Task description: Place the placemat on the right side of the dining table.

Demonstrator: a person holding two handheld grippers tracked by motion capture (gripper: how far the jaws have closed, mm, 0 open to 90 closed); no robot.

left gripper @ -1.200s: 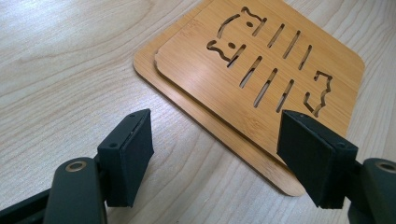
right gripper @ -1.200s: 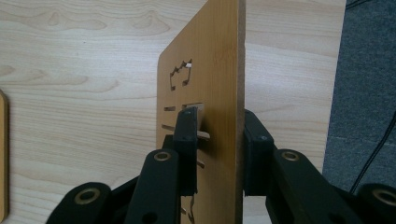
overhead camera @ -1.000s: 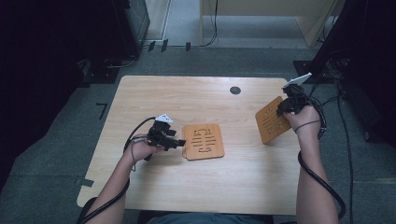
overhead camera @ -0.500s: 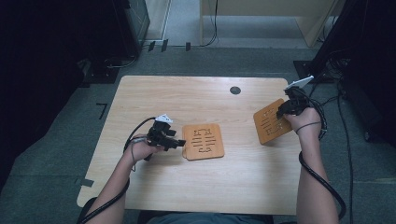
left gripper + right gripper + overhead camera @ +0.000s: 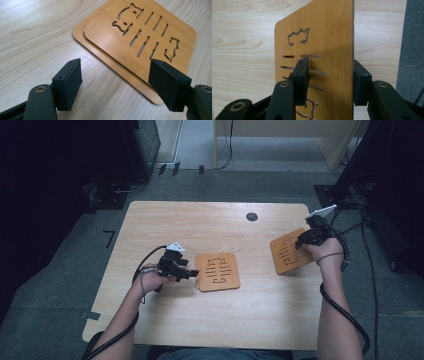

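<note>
Two bamboo trivets with fish-shaped cut-outs lie stacked flat mid-table [image 5: 217, 271]. In the left gripper view the upper trivet [image 5: 140, 25] sits slightly askew on the lower one [image 5: 105, 58]. My left gripper [image 5: 191, 274] [image 5: 117, 65] rests at their left edge, open, its jaws either side of the near corner without touching it. A third trivet [image 5: 289, 252] [image 5: 324, 30] stands tilted on its edge at the table's right. My right gripper [image 5: 301, 241] [image 5: 329, 67] straddles it. Its jaws have just been opening, and the board leans loosely between them.
The light wooden table [image 5: 200, 225] has a round black cable hole [image 5: 252, 216] at the back. Its right edge runs close behind the tilted trivet, with grey carpet [image 5: 412, 37] beyond. Dark equipment and cables flank both sides.
The right gripper's jaws stand wider apart, and the tilted trivet has sunk slightly lower toward the table. The left hand and the stacked trivets have not moved.
</note>
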